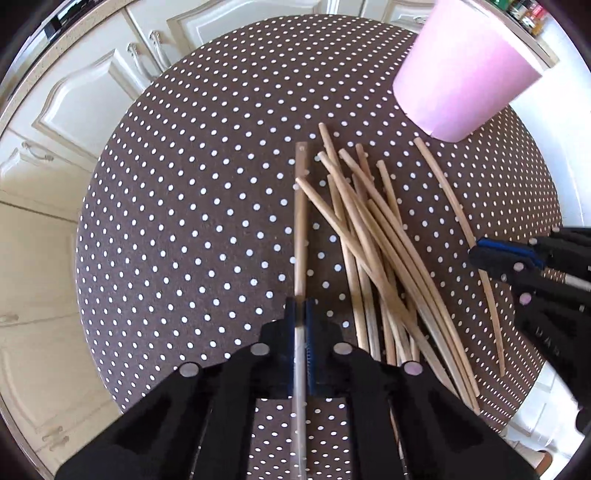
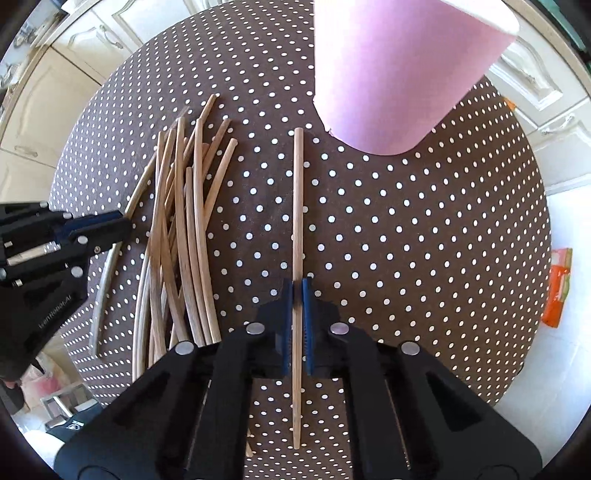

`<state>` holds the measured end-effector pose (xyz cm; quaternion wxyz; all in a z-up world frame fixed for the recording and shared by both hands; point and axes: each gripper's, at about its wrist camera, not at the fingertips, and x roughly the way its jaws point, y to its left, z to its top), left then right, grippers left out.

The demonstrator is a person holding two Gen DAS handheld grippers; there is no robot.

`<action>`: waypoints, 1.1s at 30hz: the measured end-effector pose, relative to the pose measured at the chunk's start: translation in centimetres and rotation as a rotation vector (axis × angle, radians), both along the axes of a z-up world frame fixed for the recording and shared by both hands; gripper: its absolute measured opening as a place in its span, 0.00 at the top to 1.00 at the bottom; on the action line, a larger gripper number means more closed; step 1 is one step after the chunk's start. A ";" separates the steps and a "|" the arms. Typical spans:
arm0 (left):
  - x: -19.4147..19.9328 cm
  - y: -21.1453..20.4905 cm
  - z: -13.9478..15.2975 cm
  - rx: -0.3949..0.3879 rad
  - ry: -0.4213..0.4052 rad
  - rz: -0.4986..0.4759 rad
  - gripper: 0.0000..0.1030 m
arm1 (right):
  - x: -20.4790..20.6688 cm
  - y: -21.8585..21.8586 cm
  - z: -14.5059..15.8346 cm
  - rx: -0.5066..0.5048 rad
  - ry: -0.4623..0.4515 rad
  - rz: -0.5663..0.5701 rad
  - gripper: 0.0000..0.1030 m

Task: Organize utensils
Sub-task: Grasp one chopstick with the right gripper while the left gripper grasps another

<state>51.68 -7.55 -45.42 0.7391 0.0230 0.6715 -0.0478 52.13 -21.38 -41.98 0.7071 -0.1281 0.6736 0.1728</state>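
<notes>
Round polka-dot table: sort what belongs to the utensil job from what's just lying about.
Job:
- pile of wooden chopsticks
- single chopstick in right claw
- wooden-and-metal stick in left claw
- pink paper cup

Lying about:
- orange packet
- spice jars

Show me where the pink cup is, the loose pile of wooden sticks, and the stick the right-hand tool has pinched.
pink cup (image 2: 384,74): right wrist view, on its side wall.
pile of wooden sticks (image 1: 373,236): left wrist view, middle of the heap.
pinched stick (image 2: 297,206): right wrist view, on its shaft above the pads.

Black hand-held gripper (image 1: 301,306), blue ribbed pads, silver screws.
</notes>
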 end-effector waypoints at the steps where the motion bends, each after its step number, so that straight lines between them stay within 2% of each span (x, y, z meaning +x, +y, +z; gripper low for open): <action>1: -0.1 0.0 -0.1 0.000 -0.005 0.001 0.95 | 0.1 -0.4 0.1 0.010 0.010 -0.007 0.95; 6: -2.3 1.4 1.2 -0.040 -0.051 0.011 0.95 | -0.9 -1.3 0.4 0.055 0.028 -0.033 0.95; 10: -3.5 2.3 3.3 -0.066 -0.106 -0.004 0.95 | -3.1 -1.5 2.1 0.095 -0.015 -0.022 0.95; 18: -6.1 4.3 8.7 -0.188 -0.252 -0.062 0.95 | -5.2 -4.8 8.7 0.206 -0.159 -0.031 0.95; 27: -3.9 2.7 16.5 -0.330 -0.445 -0.096 0.95 | -5.2 -8.0 17.5 0.405 -0.348 -0.125 0.95; 33: -0.3 1.2 21.5 -0.445 -0.569 -0.108 0.95 | -3.9 -8.6 22.7 0.518 -0.485 -0.198 0.95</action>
